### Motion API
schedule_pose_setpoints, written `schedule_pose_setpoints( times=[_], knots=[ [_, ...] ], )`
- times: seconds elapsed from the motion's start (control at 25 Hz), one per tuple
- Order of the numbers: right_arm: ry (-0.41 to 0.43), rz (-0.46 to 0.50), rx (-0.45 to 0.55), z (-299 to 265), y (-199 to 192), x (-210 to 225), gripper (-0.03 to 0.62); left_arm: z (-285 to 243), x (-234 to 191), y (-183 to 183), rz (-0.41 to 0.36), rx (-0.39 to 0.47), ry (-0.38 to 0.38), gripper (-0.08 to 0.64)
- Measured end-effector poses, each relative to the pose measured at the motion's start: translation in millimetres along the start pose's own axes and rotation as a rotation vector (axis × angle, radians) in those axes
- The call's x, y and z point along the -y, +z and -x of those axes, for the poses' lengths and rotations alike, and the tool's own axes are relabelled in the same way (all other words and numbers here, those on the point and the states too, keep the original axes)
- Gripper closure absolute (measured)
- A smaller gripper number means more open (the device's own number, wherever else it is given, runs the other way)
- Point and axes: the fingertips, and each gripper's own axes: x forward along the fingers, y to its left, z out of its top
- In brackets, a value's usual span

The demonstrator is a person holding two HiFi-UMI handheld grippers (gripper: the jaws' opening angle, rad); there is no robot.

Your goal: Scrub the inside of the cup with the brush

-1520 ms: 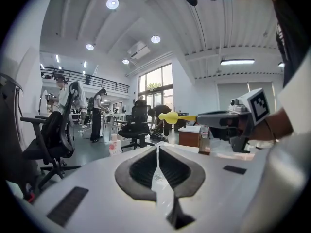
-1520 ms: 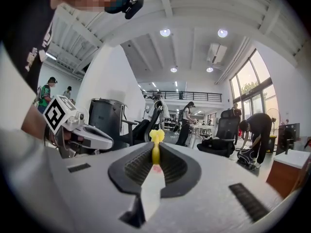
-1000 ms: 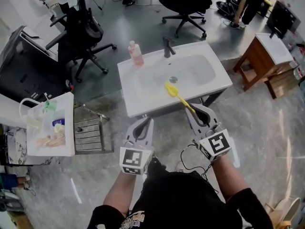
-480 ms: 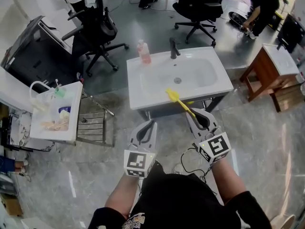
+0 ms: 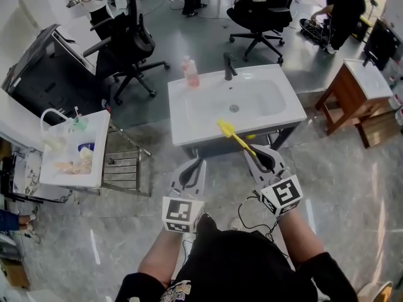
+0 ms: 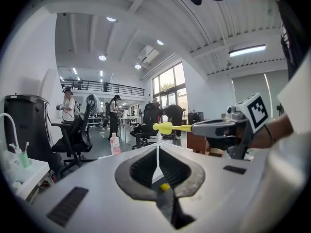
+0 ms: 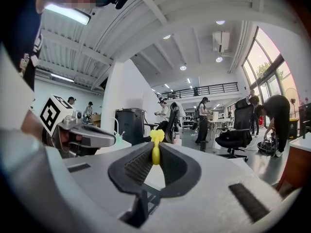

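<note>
Grey-floored open workshop, seen from above. Right gripper jaws clamped on handle of yellow brush, bristle head over front rim of white washbasin. Left gripper just beside, jaws together, nothing between them. Green cup on white side table, well apart to the left

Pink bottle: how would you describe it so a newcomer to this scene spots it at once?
Find the white sink at the centre of the head view. The pink bottle stands on its far left corner, left of the dark tap. It is the only pink thing there; the brush nearby is yellow.
</note>
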Motion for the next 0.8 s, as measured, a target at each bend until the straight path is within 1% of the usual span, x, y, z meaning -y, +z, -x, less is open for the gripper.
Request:
schedule_pose_setpoints(
  times=[0.2,0.8],
  knots=[
    [-0.007,-0.010,-0.001,9.3,-2.6,3.1,0.554,3.4,12.0,-1.2,0.005,-0.002,-0.003,0.546],
    [0.000,0.005,0.011,24.1,0.5,-2.6,0.554,12.5,24.9,4.2,-0.010,0.013,-0.005,0.546]
  ],
)
